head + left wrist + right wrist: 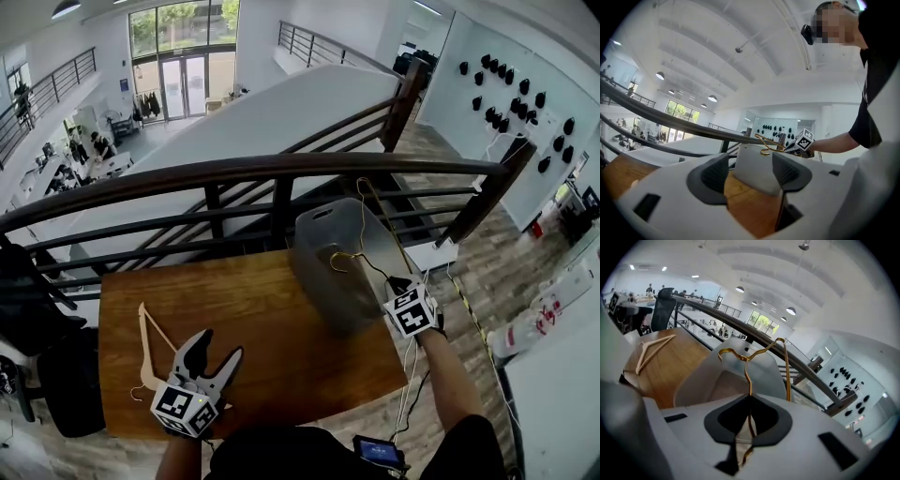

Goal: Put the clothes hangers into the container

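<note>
A thin gold wire hanger sticks up from my right gripper, whose jaws are shut on its wire. In the head view the gold wire hanger hangs over the open top of the grey translucent container on the wooden table, with the right gripper at the container's right side. A pale wooden hanger lies flat near the table's left edge. My left gripper hovers just right of it, open and holding nothing. Seen from the left gripper, the container stands ahead.
A dark wooden railing runs along the table's far side, with an open drop to a lower floor behind it. A black chair stands left of the table. White cables hang off the table's right front corner.
</note>
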`<state>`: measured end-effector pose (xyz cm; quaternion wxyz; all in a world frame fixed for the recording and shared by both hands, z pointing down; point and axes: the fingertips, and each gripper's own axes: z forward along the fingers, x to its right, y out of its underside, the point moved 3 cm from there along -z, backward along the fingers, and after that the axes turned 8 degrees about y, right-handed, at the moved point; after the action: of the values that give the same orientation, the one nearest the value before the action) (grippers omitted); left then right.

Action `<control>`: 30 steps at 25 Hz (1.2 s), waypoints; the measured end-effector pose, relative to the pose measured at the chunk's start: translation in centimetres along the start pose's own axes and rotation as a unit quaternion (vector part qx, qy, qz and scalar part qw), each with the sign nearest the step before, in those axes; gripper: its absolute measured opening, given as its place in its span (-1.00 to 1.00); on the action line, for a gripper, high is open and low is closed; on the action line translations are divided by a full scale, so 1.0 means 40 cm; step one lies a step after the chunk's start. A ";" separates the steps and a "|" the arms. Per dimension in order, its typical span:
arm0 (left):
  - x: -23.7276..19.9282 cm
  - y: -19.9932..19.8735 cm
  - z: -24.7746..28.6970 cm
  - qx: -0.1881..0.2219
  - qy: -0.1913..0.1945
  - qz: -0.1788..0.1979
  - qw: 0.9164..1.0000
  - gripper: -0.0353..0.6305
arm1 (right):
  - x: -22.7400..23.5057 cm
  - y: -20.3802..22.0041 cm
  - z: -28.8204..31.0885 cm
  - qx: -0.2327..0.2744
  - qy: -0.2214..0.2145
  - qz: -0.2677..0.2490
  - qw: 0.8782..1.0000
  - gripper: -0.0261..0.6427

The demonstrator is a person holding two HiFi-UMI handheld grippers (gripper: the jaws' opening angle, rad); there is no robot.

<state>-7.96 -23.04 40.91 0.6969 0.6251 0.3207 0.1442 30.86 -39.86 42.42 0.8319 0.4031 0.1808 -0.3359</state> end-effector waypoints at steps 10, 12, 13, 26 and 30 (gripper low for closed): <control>-0.007 0.018 -0.005 -0.003 -0.009 -0.007 1.000 0.00 | -0.054 0.029 0.062 -0.105 -0.040 -0.101 0.989 -0.89; -0.009 0.020 -0.007 -0.003 -0.014 -0.008 1.000 0.00 | -0.065 0.022 0.073 -0.122 -0.060 -0.110 0.985 -0.89; -0.010 0.020 -0.008 -0.003 -0.016 -0.008 1.000 0.00 | -0.071 0.018 0.079 -0.128 -0.067 -0.116 0.983 -0.89; -0.021 0.017 -0.034 -0.006 -0.036 -0.007 0.999 0.00 | -0.127 0.025 0.177 -0.194 -0.104 -0.181 0.958 -0.87; -0.028 0.019 -0.043 -0.006 -0.043 -0.008 0.999 0.00 | -0.148 0.026 0.193 -0.205 -0.107 -0.194 0.953 -0.84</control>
<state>-9.74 -22.22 41.91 0.7150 0.6238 0.2943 0.1141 27.65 -43.06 51.08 0.8300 0.1424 0.2305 -0.4875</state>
